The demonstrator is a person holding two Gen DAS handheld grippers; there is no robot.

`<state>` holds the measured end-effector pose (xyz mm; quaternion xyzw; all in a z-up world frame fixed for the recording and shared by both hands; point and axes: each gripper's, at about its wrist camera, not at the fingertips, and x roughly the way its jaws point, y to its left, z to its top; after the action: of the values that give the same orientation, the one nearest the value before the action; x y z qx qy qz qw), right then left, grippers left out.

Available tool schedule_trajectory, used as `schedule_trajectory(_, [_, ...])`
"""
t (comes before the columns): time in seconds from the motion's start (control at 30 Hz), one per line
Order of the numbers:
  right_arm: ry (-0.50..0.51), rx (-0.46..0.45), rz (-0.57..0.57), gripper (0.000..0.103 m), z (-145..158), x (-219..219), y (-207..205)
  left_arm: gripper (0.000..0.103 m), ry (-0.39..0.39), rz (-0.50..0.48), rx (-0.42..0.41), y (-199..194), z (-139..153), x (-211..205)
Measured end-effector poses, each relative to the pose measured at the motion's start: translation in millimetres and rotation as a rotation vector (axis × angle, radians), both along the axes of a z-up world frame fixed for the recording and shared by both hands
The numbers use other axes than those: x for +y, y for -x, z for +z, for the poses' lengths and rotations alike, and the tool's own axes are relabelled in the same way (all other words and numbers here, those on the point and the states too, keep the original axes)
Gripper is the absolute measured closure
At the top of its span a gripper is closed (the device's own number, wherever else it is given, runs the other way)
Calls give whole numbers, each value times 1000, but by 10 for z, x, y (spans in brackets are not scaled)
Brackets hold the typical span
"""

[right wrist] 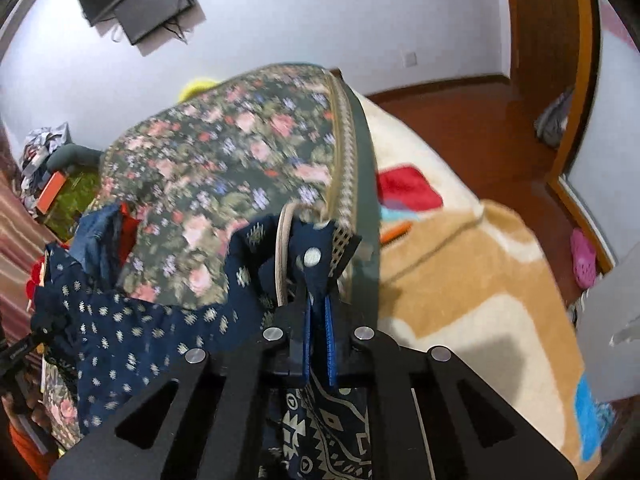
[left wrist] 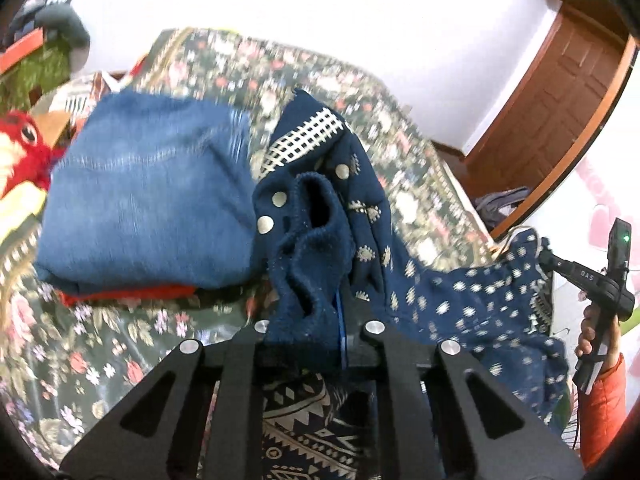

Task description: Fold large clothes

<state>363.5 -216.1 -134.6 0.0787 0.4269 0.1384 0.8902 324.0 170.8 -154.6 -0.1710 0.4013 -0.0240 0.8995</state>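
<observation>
Garment [left wrist: 460, 300] — navy, dotted, slung between both grippers above the floral bed [left wrist: 120, 340] | left gripper [left wrist: 316, 320] pinched on its cuff | right gripper [right wrist: 318, 300] clamped on the snap-button edge | long axis hand to hand, near the bed's edge — both equally near.

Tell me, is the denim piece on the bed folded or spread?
Folded: the denim piece lies as a compact stack on the bed.
</observation>
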Motion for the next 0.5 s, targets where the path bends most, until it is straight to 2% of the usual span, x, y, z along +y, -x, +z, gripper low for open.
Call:
schedule_trajectory(0.13, [2,-45,34,99,150,132,-102,91,-14,8,-63,83,278,91])
schedule_trajectory(0.27, [41,-62,66,99,141,336,-243,92,-33,24,-89,38,377,193])
schedule_trajectory(0.5, [32,-72,67,99,117,573,-679,92,-47,94,-75,-347,290,498])
